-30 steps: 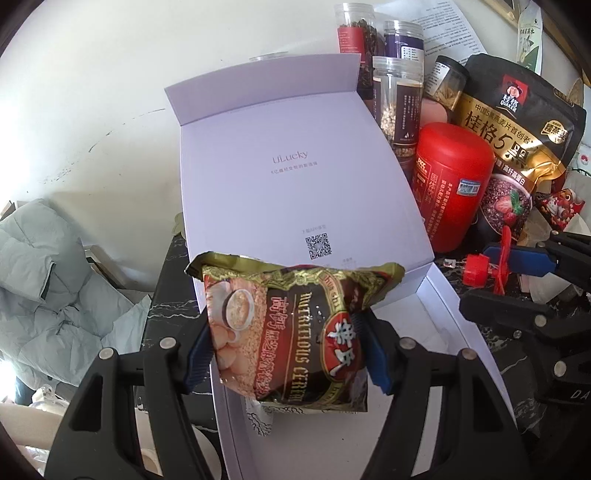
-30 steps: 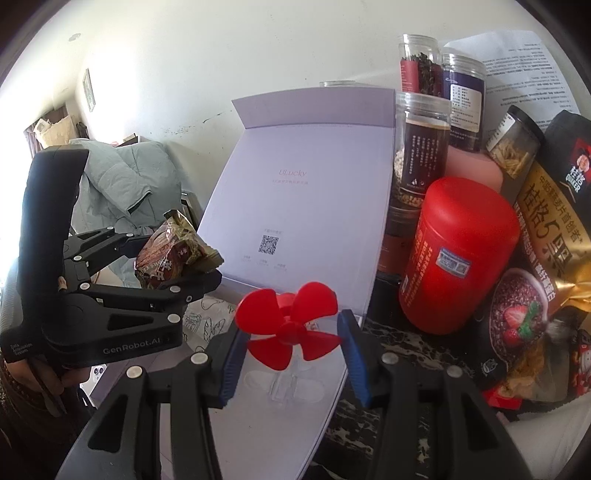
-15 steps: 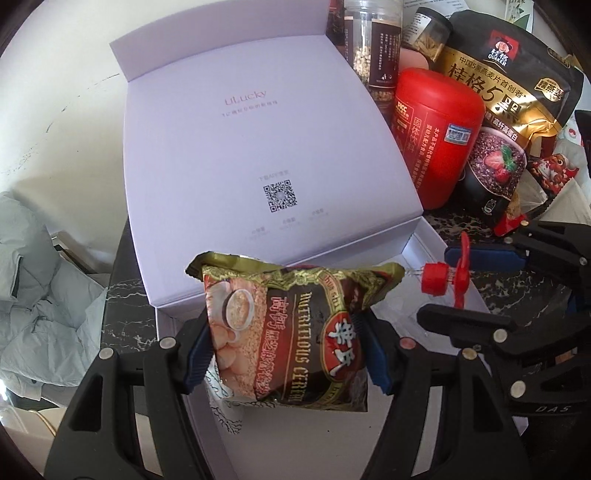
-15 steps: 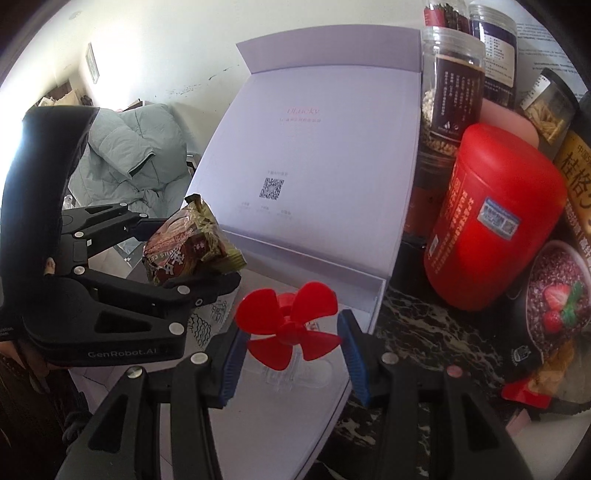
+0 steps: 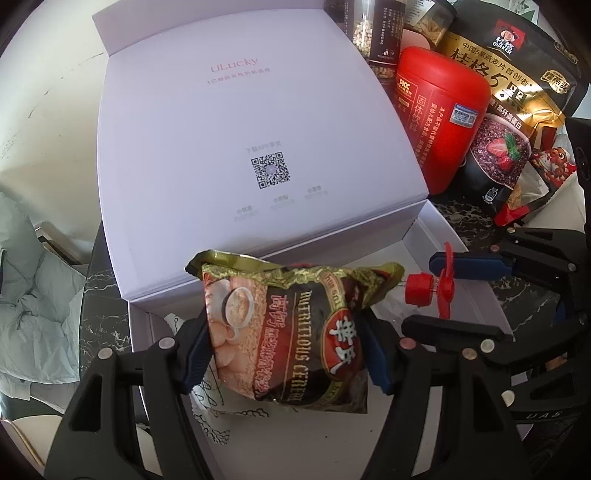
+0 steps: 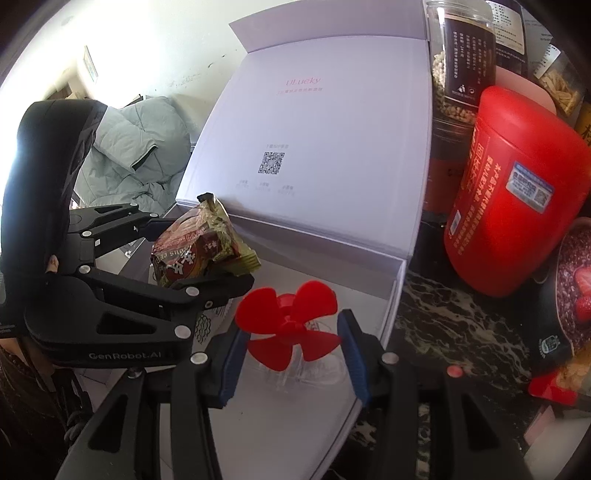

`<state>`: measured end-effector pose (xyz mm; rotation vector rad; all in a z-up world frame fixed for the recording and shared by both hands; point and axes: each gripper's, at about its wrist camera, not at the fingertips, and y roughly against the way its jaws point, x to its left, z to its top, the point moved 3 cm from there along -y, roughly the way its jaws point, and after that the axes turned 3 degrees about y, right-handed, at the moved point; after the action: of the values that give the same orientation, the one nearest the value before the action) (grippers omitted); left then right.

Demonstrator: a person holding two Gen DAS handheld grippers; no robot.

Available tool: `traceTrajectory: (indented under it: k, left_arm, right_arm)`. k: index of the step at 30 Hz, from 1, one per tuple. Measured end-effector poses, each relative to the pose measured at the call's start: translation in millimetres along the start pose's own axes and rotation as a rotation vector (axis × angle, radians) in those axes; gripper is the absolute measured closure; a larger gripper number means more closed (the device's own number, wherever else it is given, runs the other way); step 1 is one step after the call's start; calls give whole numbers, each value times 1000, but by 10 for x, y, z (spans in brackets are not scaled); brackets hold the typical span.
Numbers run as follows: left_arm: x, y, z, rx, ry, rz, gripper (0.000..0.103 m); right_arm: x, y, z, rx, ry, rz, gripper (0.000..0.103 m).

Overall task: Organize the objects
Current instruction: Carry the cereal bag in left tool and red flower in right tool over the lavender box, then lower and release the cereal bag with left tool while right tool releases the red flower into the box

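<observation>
A brown and gold cereal packet [image 5: 291, 332] hangs between the blue pads of my left gripper [image 5: 286, 350], which is shut on its sides. It hovers over the tray of an open pale lilac gift box [image 5: 295, 446], just in front of the raised lid [image 5: 240, 129]. To its right, my right gripper [image 5: 454, 295] is shut on a small red fan [image 5: 445, 280] with a clear body. In the right wrist view the fan [image 6: 288, 321] sits between the pads of the right gripper [image 6: 291, 350] above the box floor [image 6: 277, 424]. The left gripper [image 6: 195, 254] holds the packet [image 6: 199, 247] at the left.
A red canister [image 5: 439, 122] stands right of the box, with a black and gold oat bag [image 5: 517, 92] and several clear jars [image 5: 373, 33] behind it. The table [image 6: 443, 332] is dark marble. A pale green padded jacket [image 6: 125, 155] lies left, beyond the table edge.
Both grippers have sunk towards the box tray and tipped further down; the lid now fills more of each view. Both grips are unchanged.
</observation>
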<state>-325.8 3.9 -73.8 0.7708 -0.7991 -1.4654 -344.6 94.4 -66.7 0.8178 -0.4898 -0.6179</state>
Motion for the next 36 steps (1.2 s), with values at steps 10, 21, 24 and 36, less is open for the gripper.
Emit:
traceTrajectory:
  k: [10,21,24,36]
  left_arm:
    - [-11,-46,-31,16,16,-11,35]
    - [129,-112,-45,66,44,14,24]
    - [119,-87,-54,74,38,33,23]
    - [91,109,-60,33,27,43,20]
  right_arm:
    - [25,-9,-17,8,6,-15,53]
    - [58,3,-25,23,16,-29,53]
    - [65,14,-27,27,13,-26,52]
    - [126,196,-16,26,36,-65,46]
